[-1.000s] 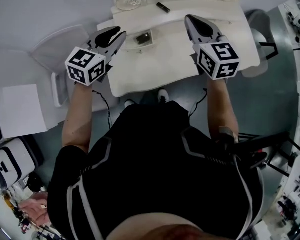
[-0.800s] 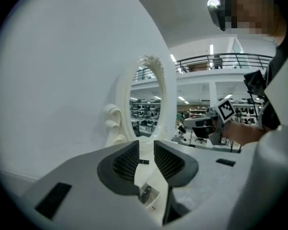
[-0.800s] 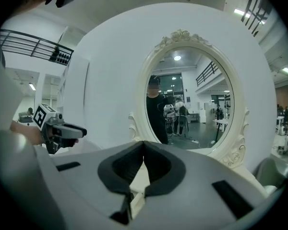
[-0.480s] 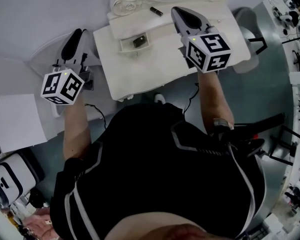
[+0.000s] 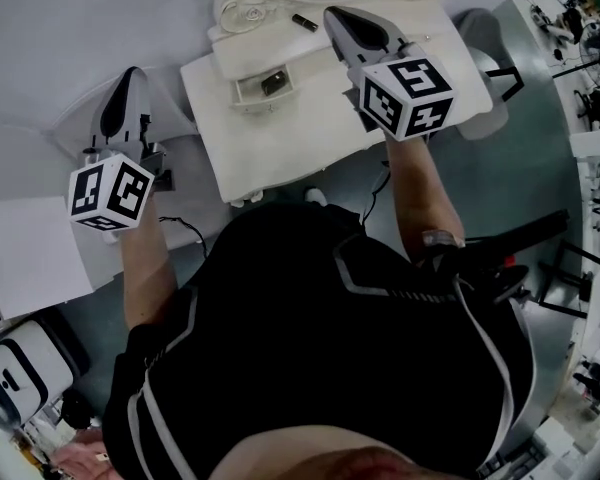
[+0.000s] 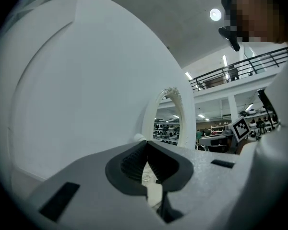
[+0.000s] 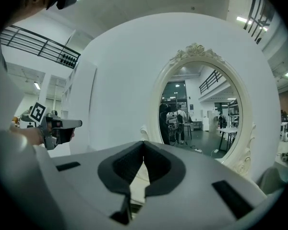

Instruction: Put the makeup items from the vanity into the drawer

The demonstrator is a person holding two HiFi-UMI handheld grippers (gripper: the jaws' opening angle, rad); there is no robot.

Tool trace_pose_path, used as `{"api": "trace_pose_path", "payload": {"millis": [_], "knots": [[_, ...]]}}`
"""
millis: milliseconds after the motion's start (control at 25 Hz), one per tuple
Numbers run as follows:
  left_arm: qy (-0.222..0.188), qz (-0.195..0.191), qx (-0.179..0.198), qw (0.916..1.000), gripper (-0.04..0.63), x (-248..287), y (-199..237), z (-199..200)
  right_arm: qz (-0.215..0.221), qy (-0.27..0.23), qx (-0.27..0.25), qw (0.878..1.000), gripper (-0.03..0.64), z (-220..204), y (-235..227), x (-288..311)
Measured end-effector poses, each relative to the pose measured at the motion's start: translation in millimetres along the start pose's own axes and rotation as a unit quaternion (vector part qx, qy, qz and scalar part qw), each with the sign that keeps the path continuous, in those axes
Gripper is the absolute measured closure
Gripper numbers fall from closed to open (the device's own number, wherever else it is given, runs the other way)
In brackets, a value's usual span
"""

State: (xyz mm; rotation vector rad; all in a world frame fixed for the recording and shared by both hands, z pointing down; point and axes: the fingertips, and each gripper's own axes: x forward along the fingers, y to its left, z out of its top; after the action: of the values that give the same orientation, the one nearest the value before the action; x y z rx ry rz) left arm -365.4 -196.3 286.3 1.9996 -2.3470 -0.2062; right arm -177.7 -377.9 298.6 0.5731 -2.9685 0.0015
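The white vanity (image 5: 310, 128) stands at the top middle of the head view, under its ornate mirror frame (image 5: 250, 3). A small drawer (image 5: 242, 92) in the vanity stands open with a dark item (image 5: 273, 81) inside. A small dark makeup stick (image 5: 303, 21) lies on the top near the mirror. My right gripper (image 5: 332, 14) is shut and empty, its tip just right of that stick. My left gripper (image 5: 131, 72) is also shut and empty, off the vanity's left side. The left gripper view shows shut jaws (image 6: 146, 146); the right gripper view shows shut jaws (image 7: 143, 145) facing the mirror (image 7: 201, 114).
A white curved wall (image 5: 80, 28) runs behind the vanity. A white flat board (image 5: 30, 253) lies at the left and a white device (image 5: 20, 368) at the bottom left. A stool (image 5: 485, 38) and black stand legs (image 5: 540, 233) are at the right.
My left gripper has swung left, from over the vanity's left edge to well clear of it. The right gripper has shifted a little left and toward the mirror. Both stay shut.
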Motion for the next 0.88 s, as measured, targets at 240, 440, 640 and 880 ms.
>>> {"api": "trace_pose_path", "payload": {"millis": [240, 440, 640, 880], "knots": [[-0.005, -0.006, -0.015, 0.9998, 0.592, -4, 3, 5, 0.006, 0.005, -0.005, 1.000, 0.611, 0, 8, 5], [0.000, 0.015, -0.005, 0.9999, 0.592, -7, 7, 14, -0.003, 0.009, -0.002, 1.000, 0.612, 1, 5, 5], [0.012, 0.038, 0.040, 0.9984, 0.592, -7, 4, 20, -0.006, 0.012, -0.012, 1.000, 0.612, 1, 5, 3], [0.015, 0.035, 0.027, 0.9989, 0.592, -2, 7, 13, -0.007, 0.018, -0.020, 1.000, 0.612, 0, 4, 5]]}}
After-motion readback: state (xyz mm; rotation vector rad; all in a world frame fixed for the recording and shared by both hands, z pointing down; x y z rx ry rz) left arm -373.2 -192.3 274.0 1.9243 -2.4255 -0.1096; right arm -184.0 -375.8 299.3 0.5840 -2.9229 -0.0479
